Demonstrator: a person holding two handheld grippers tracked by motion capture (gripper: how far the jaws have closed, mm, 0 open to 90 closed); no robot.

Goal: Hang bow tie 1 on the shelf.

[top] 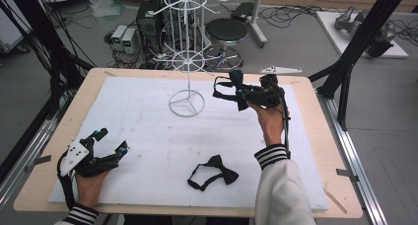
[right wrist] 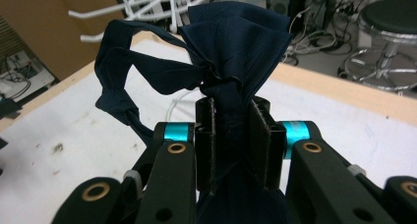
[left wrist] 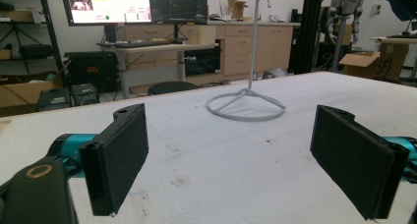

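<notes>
The right gripper (top: pixel 240 94), raised above the far right part of the white table cover (top: pixel 148 121), has its jaws closed tight on the middle of a dark blue bow tie (right wrist: pixel 236 47); in the right gripper view the cloth fans out above the pads (right wrist: pixel 206 145) and its strap loops off to the left. The left gripper (top: pixel 111 140) rests low at the near left of the table, well apart from the tie, jaws spread wide with nothing between them, as the left gripper view confirms (left wrist: pixel 228 157). A white wire display stand (top: pixel 186 62) rises just left of the held tie, its ring base (left wrist: pixel 246 106) on the cover and its radiating arms (right wrist: pixel 147 8) close behind the cloth. A second, black bow tie (top: pixel 213 173) lies flat near the front edge, between the two forearms. The middle of the cover is open. Beyond the wooden table edge (top: pixel 315 131) stand a black stool (top: pixel 226 32) and black frame posts (top: pixel 355 52).
</notes>
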